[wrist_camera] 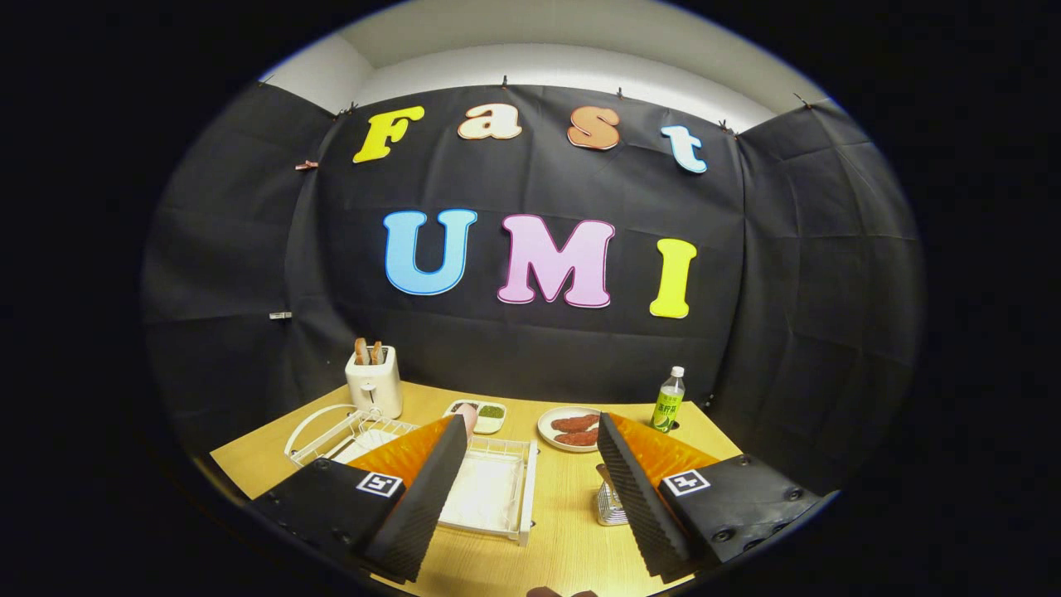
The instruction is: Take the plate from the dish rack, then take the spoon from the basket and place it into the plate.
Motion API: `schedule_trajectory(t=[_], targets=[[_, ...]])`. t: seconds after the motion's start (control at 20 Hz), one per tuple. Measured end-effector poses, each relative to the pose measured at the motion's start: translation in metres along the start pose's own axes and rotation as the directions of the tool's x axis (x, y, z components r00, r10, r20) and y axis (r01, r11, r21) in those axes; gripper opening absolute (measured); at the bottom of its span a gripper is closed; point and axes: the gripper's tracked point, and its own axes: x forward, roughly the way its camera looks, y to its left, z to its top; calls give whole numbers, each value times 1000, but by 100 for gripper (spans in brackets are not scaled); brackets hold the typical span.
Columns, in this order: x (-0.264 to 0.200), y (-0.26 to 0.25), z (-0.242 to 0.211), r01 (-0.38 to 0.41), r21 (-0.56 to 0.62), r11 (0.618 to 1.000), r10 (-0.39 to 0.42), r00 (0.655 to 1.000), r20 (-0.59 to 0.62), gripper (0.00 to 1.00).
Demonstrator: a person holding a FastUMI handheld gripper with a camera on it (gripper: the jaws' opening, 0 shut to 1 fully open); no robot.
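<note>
The gripper (530, 464) hangs level above the wooden counter (564, 539), its orange-and-black fingers (431, 489) spread wide, holding nothing. The white wire dish rack (489, 493) lies between and beyond them; the metal mesh basket (609, 502) touches the right finger's view.

A white wire dish rack (489, 489) sits on the wooden table; a small metal basket (611, 503) stands to its right, half hidden.
</note>
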Motion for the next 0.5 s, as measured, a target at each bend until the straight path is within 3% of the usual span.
schedule_trajectory(t=[0.5], targets=[[23,7,3,-5,38,999,7,999,-52,98]])
